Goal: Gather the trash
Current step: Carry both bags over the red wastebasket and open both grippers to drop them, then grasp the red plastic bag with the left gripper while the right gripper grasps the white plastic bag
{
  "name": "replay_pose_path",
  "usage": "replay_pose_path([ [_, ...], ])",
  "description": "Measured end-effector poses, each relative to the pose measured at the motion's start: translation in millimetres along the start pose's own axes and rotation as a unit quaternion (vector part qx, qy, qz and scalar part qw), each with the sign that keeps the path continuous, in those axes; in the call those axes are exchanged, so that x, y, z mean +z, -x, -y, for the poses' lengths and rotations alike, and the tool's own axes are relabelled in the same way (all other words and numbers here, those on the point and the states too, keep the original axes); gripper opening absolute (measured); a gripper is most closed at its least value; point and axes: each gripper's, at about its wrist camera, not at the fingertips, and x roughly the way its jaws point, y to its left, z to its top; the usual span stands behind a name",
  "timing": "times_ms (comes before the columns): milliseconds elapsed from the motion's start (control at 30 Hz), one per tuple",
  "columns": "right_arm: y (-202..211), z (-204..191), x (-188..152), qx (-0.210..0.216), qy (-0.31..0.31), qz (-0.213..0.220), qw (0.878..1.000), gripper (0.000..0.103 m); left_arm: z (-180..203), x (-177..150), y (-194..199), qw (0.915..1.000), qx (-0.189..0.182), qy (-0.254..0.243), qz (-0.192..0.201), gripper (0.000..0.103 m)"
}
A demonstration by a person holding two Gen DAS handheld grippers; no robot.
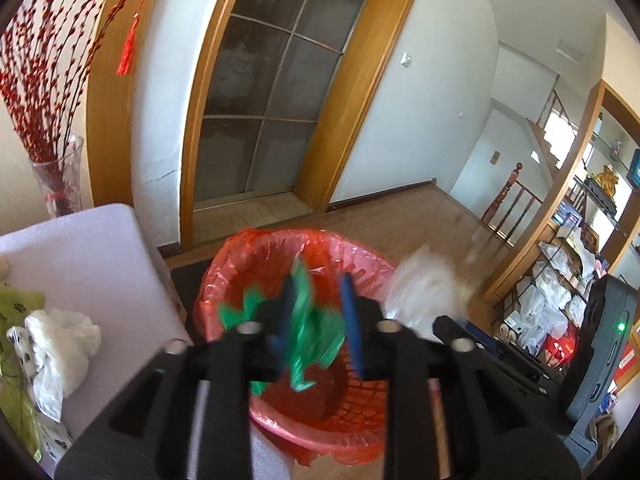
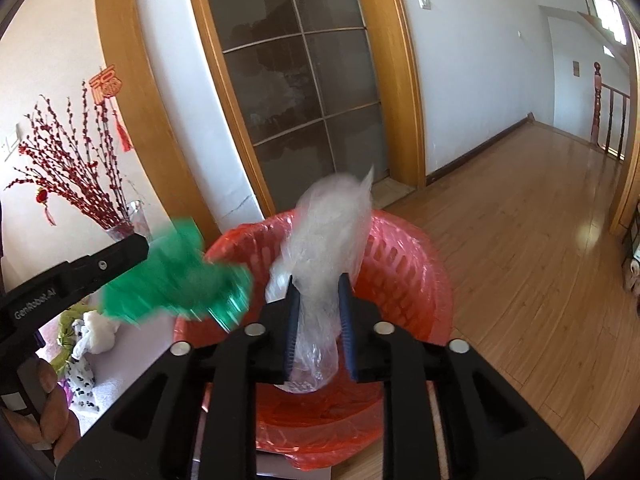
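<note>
A red bin (image 1: 360, 404) lined with a red plastic bag stands on the wood floor; it also shows in the right wrist view (image 2: 412, 276). My left gripper (image 1: 318, 320) hangs over the bin with its jaws apart, and a crumpled green bag (image 1: 316, 328), blurred, sits between the blue pads (image 1: 351, 320). The green bag also shows in the right wrist view (image 2: 176, 276). My right gripper (image 2: 318, 320) is over the bin, jaws apart, with a clear plastic bag (image 2: 328, 232) between the fingers. That clear bag shows blurred in the left wrist view (image 1: 424, 284).
A white-covered table (image 1: 92, 264) at the left holds a white crumpled bag (image 1: 60, 344) and a green patterned wrapper (image 1: 16, 308). A glass vase with red branches (image 1: 60, 176) stands behind it. Shelves with bags (image 1: 560, 296) are at the right. A glass door (image 1: 272, 92) is ahead.
</note>
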Motion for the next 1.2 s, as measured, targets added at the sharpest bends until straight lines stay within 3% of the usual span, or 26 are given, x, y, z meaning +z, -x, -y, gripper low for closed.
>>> replay_pose_path([
  [133, 0, 5, -3, -0.004, -0.010, -0.002, 1.000, 0.034, -10, -2, -1, 0.9999, 0.011, 0.009, -0.006, 0.032],
  [300, 5, -3, -2, -0.008, -0.001, 0.006, 1.000, 0.035, -19, -10, 19, 0.9987, 0.049, 0.008, 0.009, 0.043],
  [500, 10, -22, -5, 0.006, 0.021, 0.010, 1.000, 0.034, -37, -20, 54, 0.9942, 0.105, 0.008, 0.024, 0.047],
  [800, 12, -74, -18, 0.051, 0.070, -0.004, 0.996, 0.034, -75, -37, 124, 0.9802, 0.187, 0.017, 0.062, 0.053],
  [933, 12, -102, -26, 0.074, 0.092, -0.013, 0.993, 0.035, -100, -46, 160, 0.9673, 0.240, 0.025, 0.079, 0.055],
  [1033, 10, -121, -32, 0.090, 0.107, -0.021, 0.990, 0.034, -125, -55, 191, 0.9529, 0.288, 0.034, 0.089, 0.056],
  [1200, 9, -149, -44, 0.111, 0.135, -0.032, 0.984, 0.035, -181, -70, 239, 0.9128, 0.393, 0.057, 0.096, 0.063],
])
